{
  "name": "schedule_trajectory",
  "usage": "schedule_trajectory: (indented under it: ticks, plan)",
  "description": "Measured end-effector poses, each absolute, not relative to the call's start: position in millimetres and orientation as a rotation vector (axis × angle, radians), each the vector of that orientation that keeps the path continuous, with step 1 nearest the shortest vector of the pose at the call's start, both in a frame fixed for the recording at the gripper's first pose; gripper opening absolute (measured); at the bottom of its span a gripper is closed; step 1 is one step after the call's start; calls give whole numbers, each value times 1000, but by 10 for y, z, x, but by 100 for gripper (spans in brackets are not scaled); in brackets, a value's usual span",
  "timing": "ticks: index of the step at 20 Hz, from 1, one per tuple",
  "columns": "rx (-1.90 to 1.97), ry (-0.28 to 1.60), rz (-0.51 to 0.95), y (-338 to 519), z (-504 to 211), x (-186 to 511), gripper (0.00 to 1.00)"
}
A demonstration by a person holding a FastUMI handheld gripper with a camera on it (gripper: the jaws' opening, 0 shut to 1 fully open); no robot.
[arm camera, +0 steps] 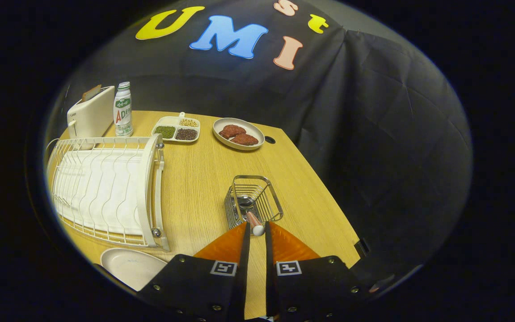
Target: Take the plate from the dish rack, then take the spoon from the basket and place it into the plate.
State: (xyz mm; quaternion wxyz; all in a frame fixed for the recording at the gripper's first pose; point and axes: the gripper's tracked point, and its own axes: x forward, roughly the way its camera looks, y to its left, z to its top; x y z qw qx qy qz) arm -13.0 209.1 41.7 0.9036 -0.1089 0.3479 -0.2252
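Fingers (pixel 257 229) pinched on the spoon handle (pixel 255 223), its bowl down in the wire basket (pixel 253 199). The empty plate (pixel 130 266) sits off the dish rack (pixel 105 192) on the worktop (pixel 204 179). Next, I'd say: lift straight up, then carry over to it.

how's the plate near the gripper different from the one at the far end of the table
The near plate is empty and lies beside the gripper, just in front of the dish rack. The far plate holds two brown meat-like pieces and sits beyond the wire basket, next to a divided tray. The far plate shows whole; the near one is partly cut off. Both are pale, shallow and flat on the table. The gripper is shut on the spoon handle.
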Motion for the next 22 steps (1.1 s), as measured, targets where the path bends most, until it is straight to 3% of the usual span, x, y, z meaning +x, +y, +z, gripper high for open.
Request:
schedule_trajectory:
  ticks: [10, 15, 16, 22]
  plan:
    - [-225, 773, -413, 2035, 218, 80, 18]
    - [-231, 768, -383, 2065, 230, 111, 13]
    - [-236, 769, -382, 2062, 234, 93, 7]
    - [-235, 772, -384, 2054, 297, 23, 7]
